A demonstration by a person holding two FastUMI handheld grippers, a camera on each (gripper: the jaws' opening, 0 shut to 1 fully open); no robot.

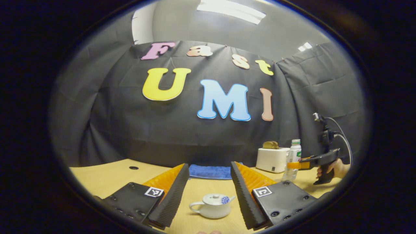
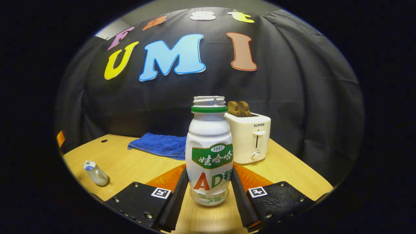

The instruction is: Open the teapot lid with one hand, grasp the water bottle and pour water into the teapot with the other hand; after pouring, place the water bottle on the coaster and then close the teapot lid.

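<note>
So far little is done: the teapot sits on the table with its lid on between the wide-open left gripper, and the right gripper hugs the standing bottle.

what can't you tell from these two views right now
- Coaster: neither view lets me locate one.
- Water bottle contents: opaque body, level unreadable in the right gripper view.
- Teapot lid seating: too small in both views.
- Right gripper contact: fingers flank the bottle, pressing unclear.

White lidded teapot upright on table; capless bottle upright
</note>
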